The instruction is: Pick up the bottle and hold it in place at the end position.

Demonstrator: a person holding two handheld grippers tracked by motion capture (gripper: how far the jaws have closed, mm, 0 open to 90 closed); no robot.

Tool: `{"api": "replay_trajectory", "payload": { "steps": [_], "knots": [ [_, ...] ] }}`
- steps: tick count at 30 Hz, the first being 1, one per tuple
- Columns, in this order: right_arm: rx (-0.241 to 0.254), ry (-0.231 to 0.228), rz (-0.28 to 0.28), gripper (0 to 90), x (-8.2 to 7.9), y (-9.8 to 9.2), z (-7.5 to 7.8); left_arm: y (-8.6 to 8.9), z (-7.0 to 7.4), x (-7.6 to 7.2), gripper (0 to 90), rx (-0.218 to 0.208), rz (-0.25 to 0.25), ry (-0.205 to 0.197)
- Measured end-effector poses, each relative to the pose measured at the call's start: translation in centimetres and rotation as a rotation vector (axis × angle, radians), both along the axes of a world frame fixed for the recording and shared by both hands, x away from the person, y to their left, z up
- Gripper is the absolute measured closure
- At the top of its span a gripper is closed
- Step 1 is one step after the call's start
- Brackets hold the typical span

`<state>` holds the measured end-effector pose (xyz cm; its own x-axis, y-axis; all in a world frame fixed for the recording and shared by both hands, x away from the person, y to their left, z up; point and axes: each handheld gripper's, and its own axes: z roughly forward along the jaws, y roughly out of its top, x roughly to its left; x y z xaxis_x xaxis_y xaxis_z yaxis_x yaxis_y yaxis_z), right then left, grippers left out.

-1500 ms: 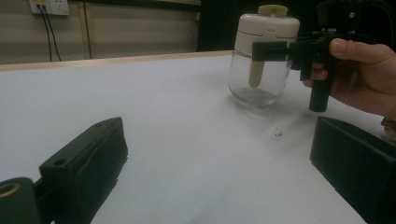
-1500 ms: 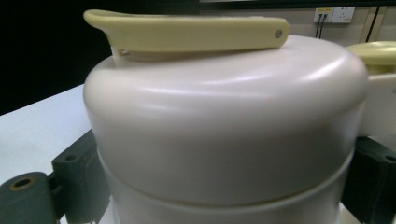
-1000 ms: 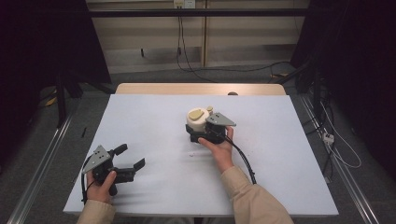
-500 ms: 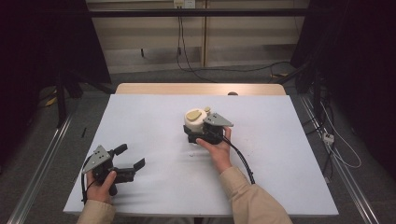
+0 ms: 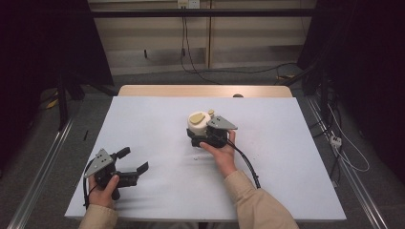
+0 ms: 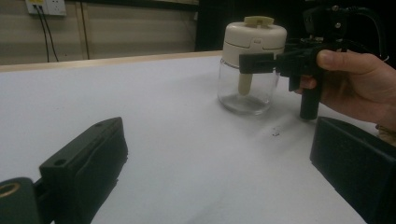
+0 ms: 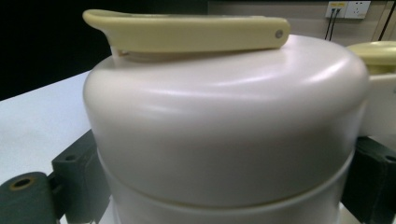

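A small jar (image 5: 197,120) with a clear glass body, a white domed lid and a cream flip handle (image 7: 187,30) stands at the middle of the white table (image 5: 286,157). My right gripper (image 5: 200,131) holds it from the near side, its black jaws pressed against both sides of the lid (image 7: 224,121). In the left gripper view one jaw of the right gripper crosses the lid of the jar (image 6: 252,93). My left gripper (image 5: 134,159) rests at the table's near left, open, with nothing between its jaws.
A bare wooden strip (image 5: 205,90) runs along the table's far edge. The right gripper's cable (image 5: 248,164) trails toward the near edge. Metal rails (image 5: 43,162) flank the table over dark floor. A small dark speck (image 6: 275,134) lies near the jar.
The right gripper and the jar have shifted slightly to the left together. The left gripper has stayed put.
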<state>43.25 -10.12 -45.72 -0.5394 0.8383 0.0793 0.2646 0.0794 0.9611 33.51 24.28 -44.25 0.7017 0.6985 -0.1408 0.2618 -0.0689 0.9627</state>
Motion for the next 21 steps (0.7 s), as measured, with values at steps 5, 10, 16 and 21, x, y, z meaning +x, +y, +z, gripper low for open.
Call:
{"api": "replay_trajectory", "payload": {
  "steps": [5, 10, 16, 21],
  "knots": [
    [-0.013, 0.013, 0.011, 6.7, -0.07, -0.19, 0.01, -0.18, -0.05, -0.03, 3.4, -0.005, -0.003, 0.008],
    [-0.018, 0.03, 0.019, 6.5, -0.21, -0.5, -0.06, -0.25, 0.07, -0.28, 3.4, -0.004, -0.011, 0.014],
    [-0.023, 0.034, 0.018, 6.5, -0.18, -0.51, -0.06, -0.18, 0.17, -0.17, 3.3, -0.005, -0.006, 0.01],
    [-0.024, 0.034, 0.017, 6.5, -0.2, -0.52, -0.07, -0.44, 0.27, -0.13, 3.3, -0.003, -0.01, 0.011]
  ]
}}
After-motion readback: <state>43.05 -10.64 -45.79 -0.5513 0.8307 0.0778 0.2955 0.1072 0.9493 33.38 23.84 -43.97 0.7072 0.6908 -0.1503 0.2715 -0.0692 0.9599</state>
